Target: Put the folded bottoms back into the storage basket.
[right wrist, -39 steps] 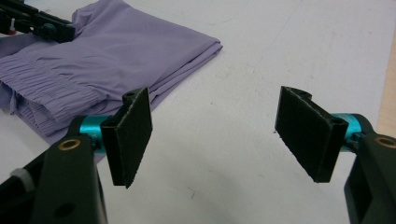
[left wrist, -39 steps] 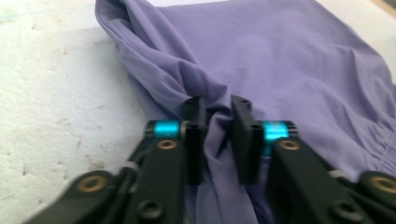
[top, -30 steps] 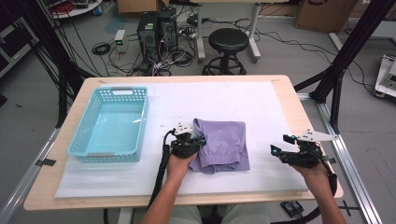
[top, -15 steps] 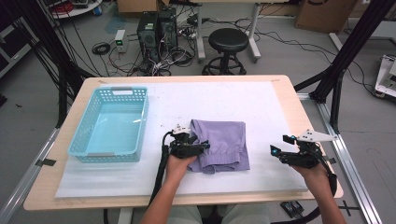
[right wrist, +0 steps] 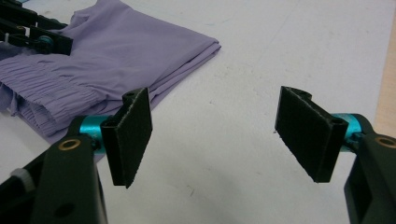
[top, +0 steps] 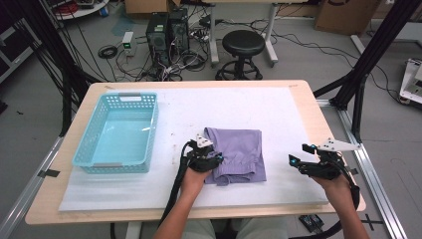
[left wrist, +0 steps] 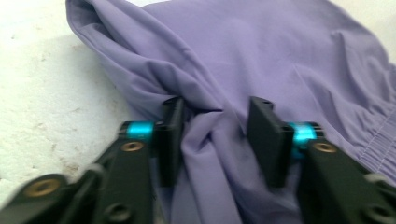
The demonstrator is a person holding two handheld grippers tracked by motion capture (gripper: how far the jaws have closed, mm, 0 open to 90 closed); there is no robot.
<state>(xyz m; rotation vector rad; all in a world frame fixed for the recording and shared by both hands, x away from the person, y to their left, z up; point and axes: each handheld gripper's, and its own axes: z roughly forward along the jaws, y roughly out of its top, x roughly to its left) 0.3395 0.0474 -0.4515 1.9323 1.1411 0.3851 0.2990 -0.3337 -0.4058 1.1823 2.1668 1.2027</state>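
- The left tool (left wrist: 217, 140) sits at the near left edge of the folded purple garment (top: 238, 153); its jaws have just been closing, a ridge of cloth bunched between them, not yet pinched.
- The right tool (right wrist: 215, 135) hovers with its jaws apart, well right of the garment, over the white surface (top: 278, 109).
- Farther left rests a blue basket (top: 84, 154).

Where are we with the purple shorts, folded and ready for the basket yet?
Done: the purple shorts lie folded on the white mat. In hand: the left claw straddles a bunched fold at their edge; its jaws have just been closing, not yet clamped. The right claw hovers open over bare mat. Left: the blue basket holds nothing yet.
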